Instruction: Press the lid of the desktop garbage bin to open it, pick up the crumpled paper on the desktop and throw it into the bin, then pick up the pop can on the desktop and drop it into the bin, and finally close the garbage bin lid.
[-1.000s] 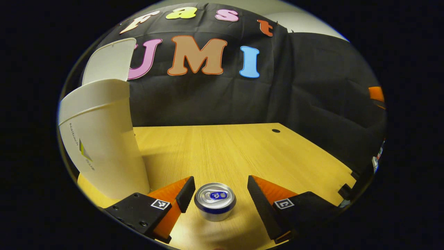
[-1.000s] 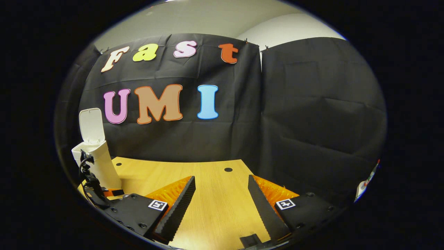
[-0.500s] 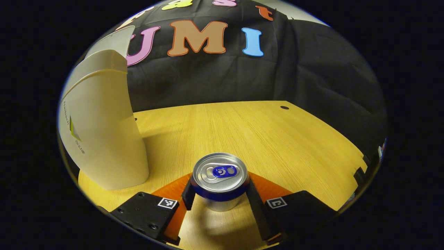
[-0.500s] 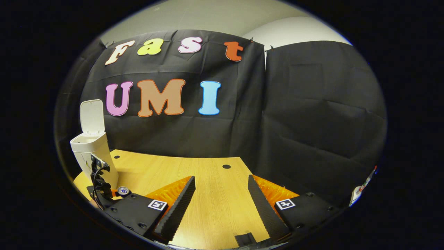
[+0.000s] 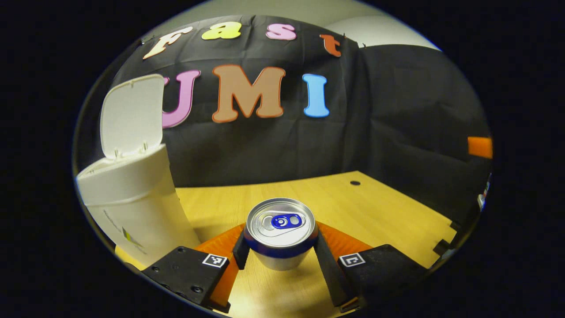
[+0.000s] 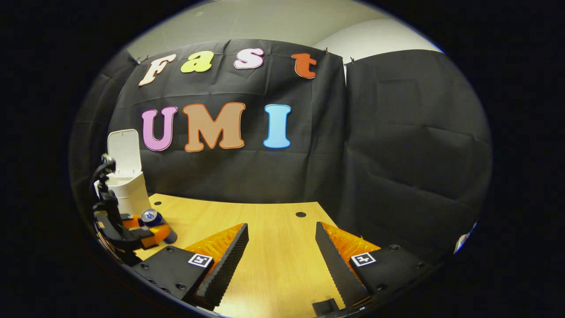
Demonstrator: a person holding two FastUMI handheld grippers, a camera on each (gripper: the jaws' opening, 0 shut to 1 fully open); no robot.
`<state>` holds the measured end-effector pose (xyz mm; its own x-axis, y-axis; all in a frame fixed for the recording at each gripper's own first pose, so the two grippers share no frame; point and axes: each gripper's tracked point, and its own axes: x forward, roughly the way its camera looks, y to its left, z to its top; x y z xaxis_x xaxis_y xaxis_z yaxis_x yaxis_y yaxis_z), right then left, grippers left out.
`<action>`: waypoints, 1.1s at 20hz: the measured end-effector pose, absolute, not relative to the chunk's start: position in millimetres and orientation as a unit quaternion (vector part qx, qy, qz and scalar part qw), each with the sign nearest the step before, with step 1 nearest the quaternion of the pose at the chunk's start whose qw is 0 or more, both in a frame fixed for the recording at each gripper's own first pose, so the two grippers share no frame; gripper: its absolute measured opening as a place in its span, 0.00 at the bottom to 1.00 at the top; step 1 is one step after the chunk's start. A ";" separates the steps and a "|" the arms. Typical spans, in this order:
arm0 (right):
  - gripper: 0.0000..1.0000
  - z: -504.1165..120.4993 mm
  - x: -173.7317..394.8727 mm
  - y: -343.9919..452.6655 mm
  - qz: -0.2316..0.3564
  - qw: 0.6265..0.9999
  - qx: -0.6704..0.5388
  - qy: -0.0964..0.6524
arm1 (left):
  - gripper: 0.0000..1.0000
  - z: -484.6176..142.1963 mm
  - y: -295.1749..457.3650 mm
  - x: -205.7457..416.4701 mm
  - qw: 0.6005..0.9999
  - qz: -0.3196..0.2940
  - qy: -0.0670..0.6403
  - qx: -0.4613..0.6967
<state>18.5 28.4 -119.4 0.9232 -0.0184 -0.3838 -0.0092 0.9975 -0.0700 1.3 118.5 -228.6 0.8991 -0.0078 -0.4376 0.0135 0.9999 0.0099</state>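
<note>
Gripping the pop can (image 5: pixel 280 232) above the desk beside the open-lidded bin (image 5: pixel 132 203), left gripper (image 5: pixel 280 254) risks clipping the rim and dropping it; right gripper (image 6: pixel 282 260) hangs spread, empty.

- One pop can (image 5: pixel 280 229), silver with a blue tab.
- One white garbage bin (image 5: pixel 132 203), with one lid (image 5: pixel 130 115) standing open.
- One wooden desktop (image 5: pixel 375 212), with two small dark holes (image 6: pixel 300 214) seen in the right gripper view.
- Two grippers: the left gripper (image 5: pixel 280 256) and the right gripper (image 6: pixel 282 256), each with two fingers.
</note>
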 end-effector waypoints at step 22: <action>0.98 -143.4 36.4 70.6 0.054 0.976 -0.029 0.209 | 0.75 -93.7 349.9 11.8 0.962 0.241 0.118 0.045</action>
